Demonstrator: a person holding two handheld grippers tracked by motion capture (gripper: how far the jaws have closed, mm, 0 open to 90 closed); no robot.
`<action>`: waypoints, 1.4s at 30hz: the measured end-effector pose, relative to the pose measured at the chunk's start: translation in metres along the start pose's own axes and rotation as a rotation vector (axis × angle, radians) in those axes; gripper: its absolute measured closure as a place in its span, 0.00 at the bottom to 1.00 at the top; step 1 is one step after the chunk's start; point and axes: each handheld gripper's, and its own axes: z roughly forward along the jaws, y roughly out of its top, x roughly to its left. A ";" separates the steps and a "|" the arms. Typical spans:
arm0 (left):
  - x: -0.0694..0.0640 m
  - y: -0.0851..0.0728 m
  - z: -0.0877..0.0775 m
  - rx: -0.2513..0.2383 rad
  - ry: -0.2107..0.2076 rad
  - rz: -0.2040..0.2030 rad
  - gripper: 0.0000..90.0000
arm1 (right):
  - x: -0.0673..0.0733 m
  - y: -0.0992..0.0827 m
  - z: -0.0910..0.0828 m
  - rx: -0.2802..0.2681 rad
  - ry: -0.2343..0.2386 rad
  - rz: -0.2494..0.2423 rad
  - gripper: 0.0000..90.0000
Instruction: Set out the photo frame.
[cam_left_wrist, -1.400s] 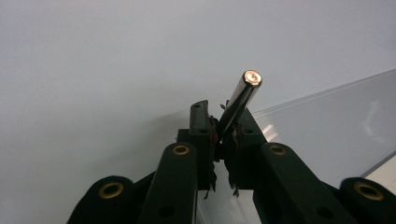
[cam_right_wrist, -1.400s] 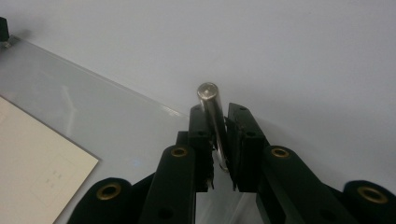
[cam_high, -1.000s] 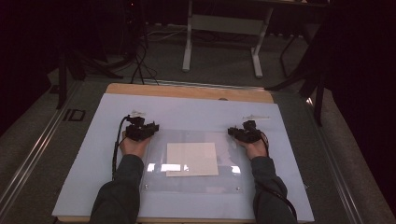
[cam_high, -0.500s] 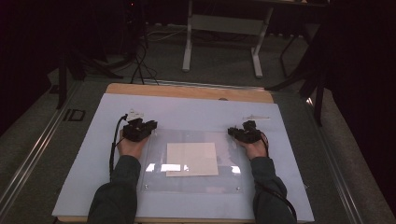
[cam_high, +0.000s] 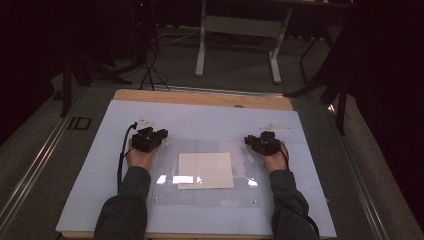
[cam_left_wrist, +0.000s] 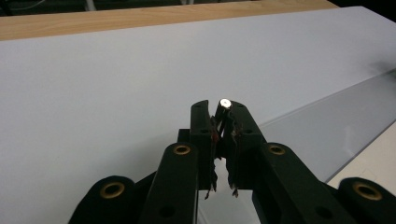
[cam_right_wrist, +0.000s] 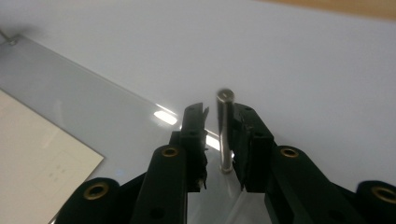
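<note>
High view: both hands rest at the far corners of a clear plate (cam_high: 165, 192) that lies on the white board (cam_high: 200, 120), w/ a pale paper sheet (cam_high: 205, 170) at the plate's middle. The left gripper (cam_high: 157, 135) is at the plate's far-left corner, the right gripper (cam_high: 252, 141) at its far-right corner.

Left gripper view: the left gripper (cam_left_wrist: 223, 109) has just been closing and now pinches the left pin (cam_left_wrist: 225, 102), a short upright metal post at that corner; pads tight on both sides, only the shiny top pokes out.

Right gripper view: the right gripper (cam_right_wrist: 219, 112) has just been opening. The right pin (cam_right_wrist: 224, 135) stands upright between the jaws, a narrow gap showing on one side, so no squeeze on it now; can't tell if the other pad brushes it.

Step in hand, as I read it: working the two corner pins of the plate. To do it well:
- keep each gripper square to its pin, pads on the shaft, not just the head
- pull or push straight along the pin's axis, no sideways lever, or the plate may shift over the sheet
- re-centre the right jaws before closing, since the pin sits off to one side
- move both hands evenly so the plate stays flat.

Writing: "ID" (cam_high: 79, 123) on the grey surface off the board's left edge. Faint marks on the sheet in the right gripper view, too small to read. No brands seen.
</note>
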 end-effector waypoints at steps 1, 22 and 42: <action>0.000 0.000 0.000 0.000 0.001 0.000 0.92 | 0.001 0.001 -0.001 -0.004 -0.003 -0.012 0.83; 0.002 -0.002 -0.001 -0.010 -0.016 0.006 0.91 | -0.001 -0.001 -0.008 -0.068 -0.005 -0.005 0.93; 0.008 0.007 0.007 0.046 -0.042 0.015 0.94 | -0.011 0.013 -0.006 0.037 0.056 0.061 0.92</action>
